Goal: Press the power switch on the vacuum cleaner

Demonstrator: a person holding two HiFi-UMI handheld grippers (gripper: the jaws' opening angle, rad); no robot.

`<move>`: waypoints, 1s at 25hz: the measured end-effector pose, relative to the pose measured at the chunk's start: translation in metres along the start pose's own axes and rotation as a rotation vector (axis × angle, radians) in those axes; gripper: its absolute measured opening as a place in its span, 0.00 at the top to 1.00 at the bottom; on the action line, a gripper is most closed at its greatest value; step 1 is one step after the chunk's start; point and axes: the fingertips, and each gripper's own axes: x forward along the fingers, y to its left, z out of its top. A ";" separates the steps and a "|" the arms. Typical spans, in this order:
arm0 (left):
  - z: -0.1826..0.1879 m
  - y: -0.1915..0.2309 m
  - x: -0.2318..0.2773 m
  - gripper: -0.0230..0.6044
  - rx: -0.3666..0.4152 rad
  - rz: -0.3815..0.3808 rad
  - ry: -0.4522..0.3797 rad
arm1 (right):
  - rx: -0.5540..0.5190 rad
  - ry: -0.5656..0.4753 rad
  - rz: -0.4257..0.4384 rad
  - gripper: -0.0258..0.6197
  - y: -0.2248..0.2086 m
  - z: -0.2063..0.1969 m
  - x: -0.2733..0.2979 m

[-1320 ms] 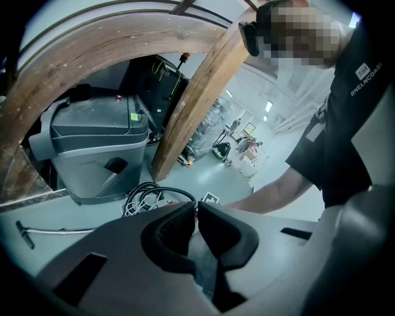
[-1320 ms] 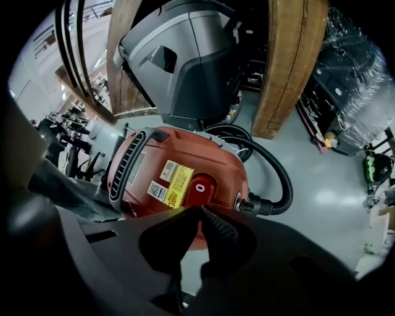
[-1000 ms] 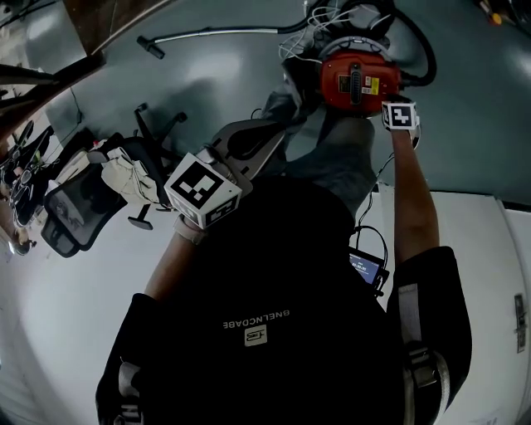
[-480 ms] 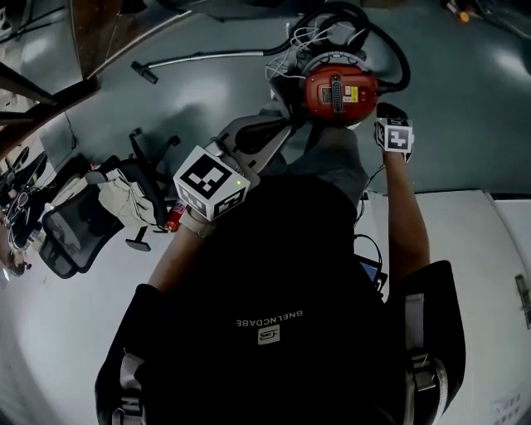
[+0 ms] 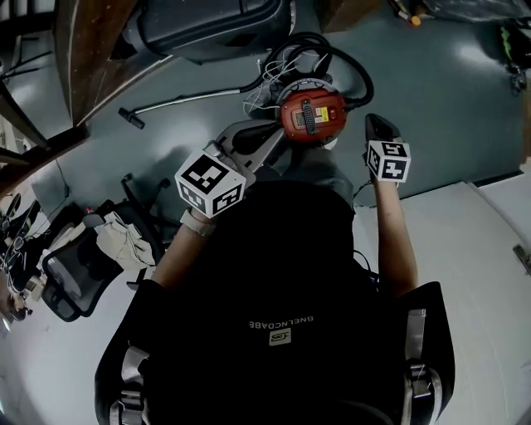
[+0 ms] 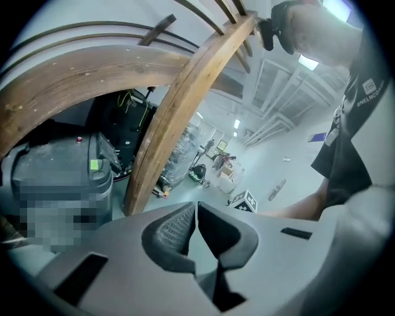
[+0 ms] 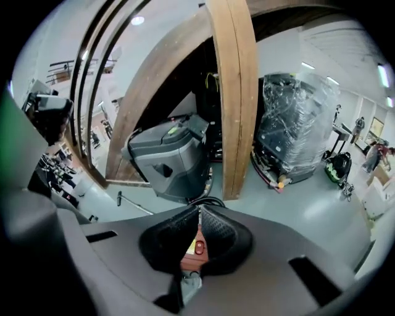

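Observation:
The red vacuum cleaner (image 5: 311, 116) stands on the grey floor at the top middle of the head view, with its black hose (image 5: 336, 51) looped behind it. My left gripper (image 5: 264, 137) hangs just left of the vacuum, and its jaws (image 6: 197, 205) are shut with nothing in them. My right gripper (image 5: 377, 126) is held to the right of the vacuum, apart from it. In the right gripper view the gripper (image 7: 199, 213) is shut, and below the touching tips I see the vacuum's red top (image 7: 192, 258) and a small red switch (image 7: 199, 247).
A grey floor machine (image 5: 207, 25) and wooden beams (image 5: 83, 58) stand behind the vacuum. A metal wand (image 5: 182, 104) lies on the floor to the left. An office chair (image 5: 75, 266) is at the lower left. A wrapped pallet (image 7: 296, 123) stands far right.
My right gripper has drawn away from the vacuum's right side and risen. The vacuum now sits farther off and smaller in the head view. The left gripper stayed beside it.

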 end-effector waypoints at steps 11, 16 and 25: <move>0.075 -0.056 0.010 0.94 0.123 -0.176 -0.088 | 0.085 -0.327 -0.101 0.91 0.020 0.095 -0.166; 0.105 -0.079 0.021 0.94 0.190 -0.235 -0.110 | 0.090 -0.480 -0.133 0.91 0.027 0.129 -0.231; 0.140 -0.117 0.042 0.94 0.260 -0.342 -0.104 | 0.070 -0.637 -0.193 0.91 0.032 0.171 -0.308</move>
